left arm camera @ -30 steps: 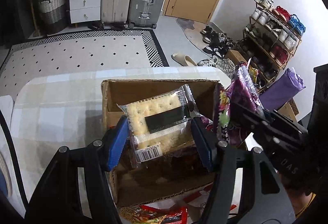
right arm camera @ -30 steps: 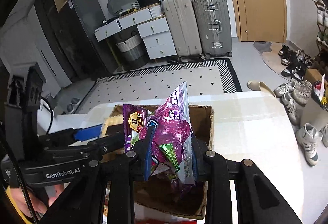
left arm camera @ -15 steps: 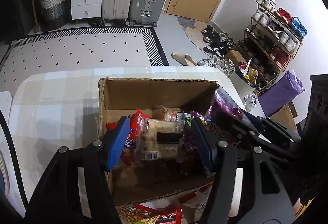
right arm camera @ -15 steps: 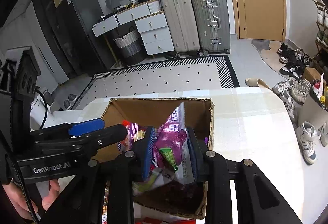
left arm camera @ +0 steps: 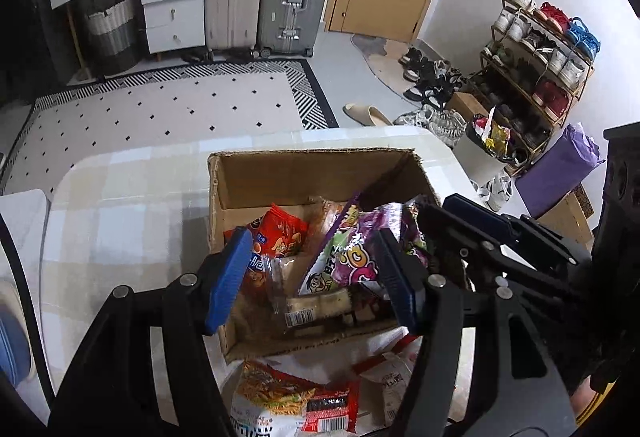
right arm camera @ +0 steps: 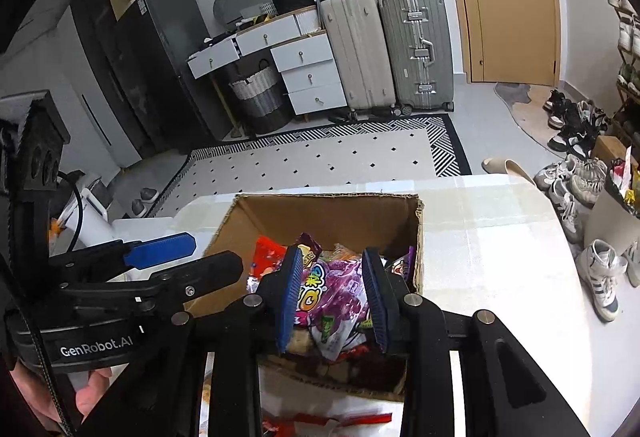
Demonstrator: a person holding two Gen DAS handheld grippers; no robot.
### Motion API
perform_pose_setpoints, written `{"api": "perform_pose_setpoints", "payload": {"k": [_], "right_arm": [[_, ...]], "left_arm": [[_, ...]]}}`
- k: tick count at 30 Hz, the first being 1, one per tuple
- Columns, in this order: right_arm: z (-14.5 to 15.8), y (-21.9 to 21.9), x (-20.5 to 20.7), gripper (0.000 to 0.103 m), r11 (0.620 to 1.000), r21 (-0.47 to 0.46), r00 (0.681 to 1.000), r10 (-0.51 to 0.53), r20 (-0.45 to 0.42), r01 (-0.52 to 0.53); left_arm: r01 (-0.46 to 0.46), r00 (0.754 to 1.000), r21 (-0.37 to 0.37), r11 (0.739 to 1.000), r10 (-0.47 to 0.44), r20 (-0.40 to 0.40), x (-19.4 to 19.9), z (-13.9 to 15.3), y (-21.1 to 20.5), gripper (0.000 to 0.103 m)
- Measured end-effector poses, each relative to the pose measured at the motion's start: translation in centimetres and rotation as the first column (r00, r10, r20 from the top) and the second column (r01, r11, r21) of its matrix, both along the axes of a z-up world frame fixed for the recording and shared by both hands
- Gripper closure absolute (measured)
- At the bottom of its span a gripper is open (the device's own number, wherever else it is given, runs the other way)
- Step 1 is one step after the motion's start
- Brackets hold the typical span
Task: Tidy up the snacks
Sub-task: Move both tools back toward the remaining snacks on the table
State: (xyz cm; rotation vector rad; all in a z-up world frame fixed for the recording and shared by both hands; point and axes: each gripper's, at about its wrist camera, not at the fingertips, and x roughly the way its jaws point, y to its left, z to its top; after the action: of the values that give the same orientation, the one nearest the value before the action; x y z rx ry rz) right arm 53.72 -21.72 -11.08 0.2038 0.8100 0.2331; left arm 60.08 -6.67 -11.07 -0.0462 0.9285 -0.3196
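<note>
Two hand-held claws hung over an open cardboard box (left arm camera: 312, 173) on a pale checked counter (left arm camera: 120, 197). Your left claw (left arm camera: 312, 237) stood half open and empty, angled down above the box's near half. A clear cracker pack (left arm camera: 316, 307) lay loose in the box beneath it, touching neither pad. Your right claw (right arm camera: 332, 253) was narrow, seemingly pinched on a purple bag (right arm camera: 332, 297) that already rested on the snacks inside the box.

The snacks not yet boxed lay on the counter outside the box's near wall. In the left wrist view, a red and orange noodle pack (left arm camera: 280, 397) sat at 6 o'clock from the left claw, just beside the wall, with its long axis running roughly 9 to 3. A white packet (left arm camera: 394, 373) lay at about 5 o'clock. Your empty left claw looked nearer to both, so the next pick probably called for drawing it back toward 6 o'clock.
</note>
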Motion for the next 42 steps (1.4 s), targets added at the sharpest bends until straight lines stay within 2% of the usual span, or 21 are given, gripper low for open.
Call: {"api": "perform_pose_setpoints", "payload": {"k": [2, 5, 7, 8, 12, 14, 19, 22, 25, 27, 28, 29, 30, 31, 32, 35, 37, 38, 40, 42], "right_arm": [[0.7, 0.0, -0.9, 0.065, 1.000, 0.000, 1.000, -0.001, 0.015, 0.001], [2.1, 0.1, -2.5, 0.065, 1.000, 0.010, 0.999, 0.001, 0.046, -0.002], [3.1, 0.2, -3.7, 0.065, 1.000, 0.016, 0.998, 0.004, 0.065, -0.005], [3.8, 0.4, -4.7, 0.065, 1.000, 0.012, 0.997, 0.021, 0.077, -0.022], [6.4, 0.8, -8.2, 0.060, 0.996, -0.060, 0.989, 0.075, 0.131, -0.067], [7.7, 0.6, -10.5, 0.057, 0.995, -0.056, 0.984, 0.088, 0.158, -0.080], [11.0, 0.1, -15.0, 0.056, 0.995, -0.058, 0.973, 0.091, 0.211, -0.081], [12.5, -0.5, -17.7, 0.055, 0.997, -0.032, 0.969, 0.082, 0.235, -0.077], [14.6, -1.1, -21.1, 0.053, 0.998, -0.025, 0.954, 0.067, 0.292, -0.062], [15.6, -1.3, -22.8, 0.052, 0.997, -0.010, 0.951, 0.071, 0.300, -0.072], [16.0, -1.5, -23.7, 0.046, 0.997, 0.001, 0.950, 0.071, 0.304, -0.075], [16.4, -1.9, -25.0, 0.035, 0.998, 0.010, 0.946, 0.060, 0.319, -0.067], [16.6, -2.1, -26.1, 0.028, 0.998, 0.013, 0.941, 0.050, 0.334, -0.058], [16.9, -2.3, -27.4, 0.017, 0.999, 0.015, 0.933, 0.043, 0.357, -0.051], [17.0, -2.4, -28.7, 0.015, 0.999, 0.009, 0.924, 0.036, 0.381, -0.043], [16.8, -2.4, -32.6, 0.015, 1.000, -0.026, 0.897, 0.027, 0.440, -0.018], [16.3, -2.6, -34.3, 0.013, 1.000, -0.017, 0.885, -0.004, 0.466, 0.014], [15.9, -2.8, -35.5, 0.006, 0.999, -0.001, 0.877, -0.034, 0.479, 0.039], [15.3, -3.2, -37.0, 0.005, 0.999, 0.034, 0.870, -0.052, 0.490, 0.041], [14.2, -2.9, -38.6, 0.005, 0.999, 0.030, 0.868, -0.039, 0.495, 0.027]], "left_arm": [[-0.030, 0.999, 0.042, 0.999, 0.029, 0.017, -1.3, 0.8, 0.0, 0.042], [-0.031, 0.998, 0.057, 0.998, 0.028, 0.057, -3.3, 2.1, 0.1, 0.041], [-0.046, 0.995, 0.069, 0.997, 0.040, 0.088, -5.2, 3.2, 0.4, 0.033], [-0.054, 0.994, 0.065, 0.996, 0.047, 0.101, -6.2, 3.8, 0.7, 0.029], [-0.037, 0.991, 0.013, 0.999, 0.035, 0.130, -10.6, 6.2, 1.7, 0.026], [-0.051, 0.987, 0.015, 0.999, 0.048, 0.153, -12.8, 7.4, 2.0, 0.025], [-0.059, 0.976, -0.037, 0.998, 0.066, 0.207, -18.3, 11.4, 2.5, 0.023], [-0.048, 0.966, -0.021, 0.999, 0.051, 0.254, -21.2, 14.3, 2.3, 0.021], [-0.049, 0.946, -0.013, 0.999, 0.050, 0.319, -24.9, 17.0, 1.9, 0.015], [-0.062, 0.936, 0.003, 0.998, 0.057, 0.349, -27.3, 18.6, 1.7, 0.005], [-0.080, 0.930, 0.026, 0.996, 0.065, 0.362, -28.3, 19.3, 1.5, 0.001], [-0.102, 0.918, 0.046, 0.994, 0.077, 0.390, -29.8, 20.0, 1.4, 0.001], [-0.117, 0.901, 0.054, 0.992, 0.083, 0.427, -31.4, 20.6, 1.5, 0.001], [-0.123, 0.891, 0.056, 0.991, 0.086, 0.446, -32.4, 21.0, 1.6, 0.001], [-0.132, 0.885, 0.059, 0.990, 0.091, 0.457, -33.5, 21.2, 1.7, 0.001], [-0.132, 0.888, 0.033, 0.991, 0.103, 0.449, -36.9, 20.9, 2.6, 0.001], [-0.136, 0.888, 0.022, 0.990, 0.112, 0.446, -38.6, 20.5, 3.1, 0.001], [-0.141, 0.886, 0.017, 0.990, 0.119, 0.449, -39.3, 20.1, 3.4, 0.001], [-0.166, 0.876, 0.019, 0.986, 0.139, 0.461, -40.7, 19.1, 3.9, 0.001], [-0.187, 0.867, 0.021, 0.982, 0.155, 0.473, -42.1, 18.0, 4.3, 0.001]]}}
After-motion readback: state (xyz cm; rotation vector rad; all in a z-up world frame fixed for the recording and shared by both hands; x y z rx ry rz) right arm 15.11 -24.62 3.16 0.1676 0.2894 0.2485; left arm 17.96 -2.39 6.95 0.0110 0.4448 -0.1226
